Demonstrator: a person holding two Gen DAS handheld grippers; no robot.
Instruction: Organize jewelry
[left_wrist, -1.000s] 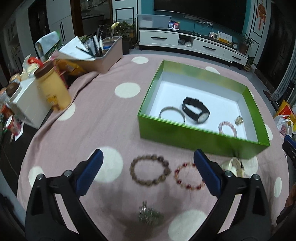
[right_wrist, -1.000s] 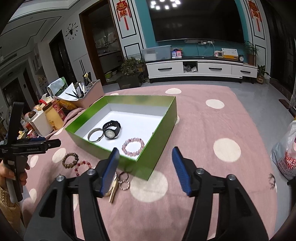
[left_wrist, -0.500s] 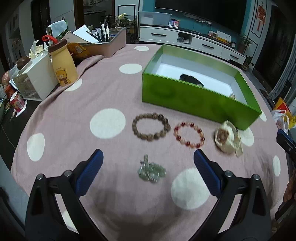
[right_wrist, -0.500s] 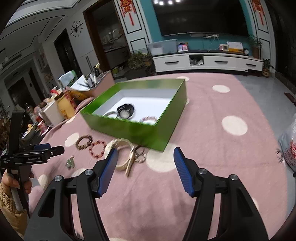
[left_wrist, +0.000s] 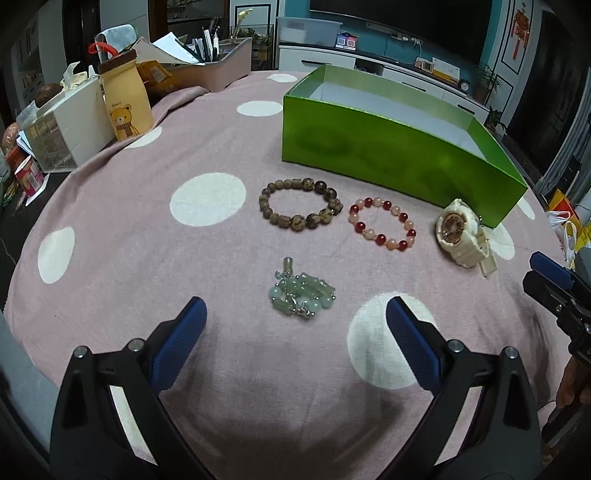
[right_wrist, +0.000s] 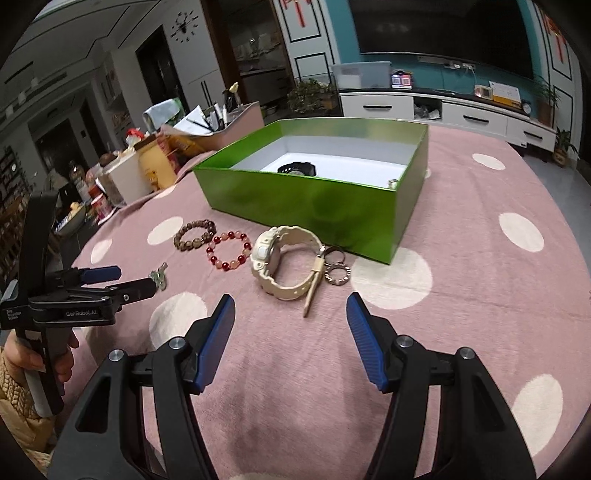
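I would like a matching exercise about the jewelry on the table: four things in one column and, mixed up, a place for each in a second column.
Things:
1. black watch
2. cream watch
3. brown bead bracelet
4. pale green charm

Places:
A. on the cloth, nearest the left gripper
B. inside the green box
C. on the cloth, just left of the red bead bracelet
D. on the cloth, ahead of the right gripper

Pairs: 1-B, 2-D, 3-C, 4-A

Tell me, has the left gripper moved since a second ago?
Yes. The left gripper has dropped lower and pulled back from the green box, now framing the jade charm.
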